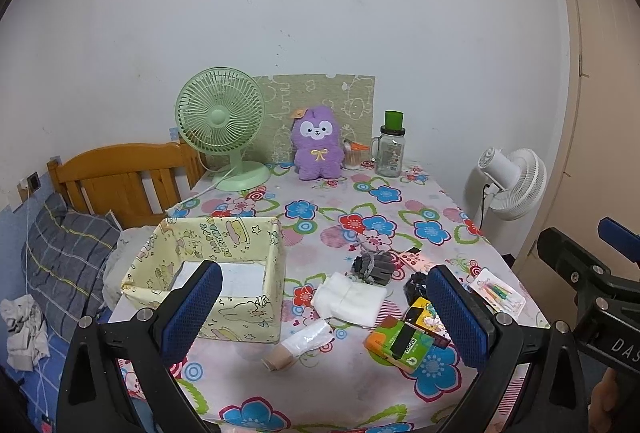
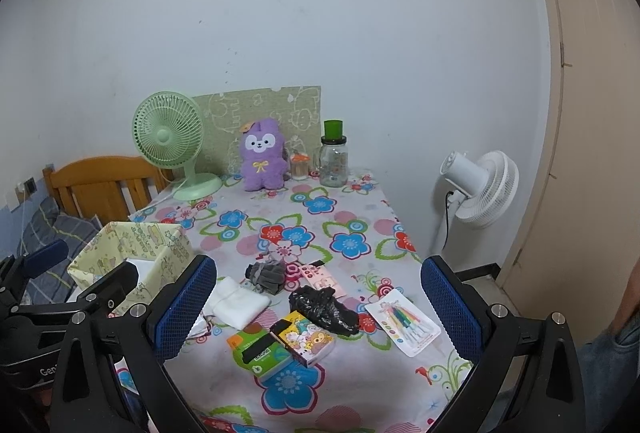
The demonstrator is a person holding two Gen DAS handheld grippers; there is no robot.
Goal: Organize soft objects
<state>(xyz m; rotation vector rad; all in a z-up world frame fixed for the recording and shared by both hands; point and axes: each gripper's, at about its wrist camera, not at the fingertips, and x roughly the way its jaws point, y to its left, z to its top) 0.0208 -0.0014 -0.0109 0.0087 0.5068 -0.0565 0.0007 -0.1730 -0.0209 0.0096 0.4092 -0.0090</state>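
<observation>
While both claws hovered over the near edge of the table, the scene stood as follows.

Left gripper (image 1: 324,307): jaws spread wide, nothing between the blue pads; it hung above the near left part of the table, tilted slightly down.
Right gripper (image 2: 319,307): jaws likewise spread wide and empty; it hung above the near right part, with the left tool just beside it on the left.
Table (image 1: 248,381): covered in a flowered cloth, pushed against the far wall.
Yellow fabric box (image 1: 208,273): stood on the near left of the table, open at the top, with a white sheet lying in its bottom.
White folded cloth (image 1: 348,299): lay flat just right of the box, near the middle.
Grey bundled cloth (image 1: 374,265): lay just beyond the white cloth, touching or nearly touching it; I could not tell which.
Black plastic bag (image 2: 324,309): crumpled, right of the white cloth, beside the picture card.
Tissue packs (image 2: 280,343): one green-orange, one yellow, side by side at the near middle.
Picture card (image 2: 402,321): flat on the near right.
Beige sock roll (image 1: 280,355): on its side near the box, with clear wrapping against it.
Purple plush toy (image 1: 318,143): upright at the far edge, between the green desk fan (image 1: 220,113) on the left and the glass jar (image 1: 390,151) on the right.
White floor fan (image 2: 480,189): stood off the table to the right.
</observation>
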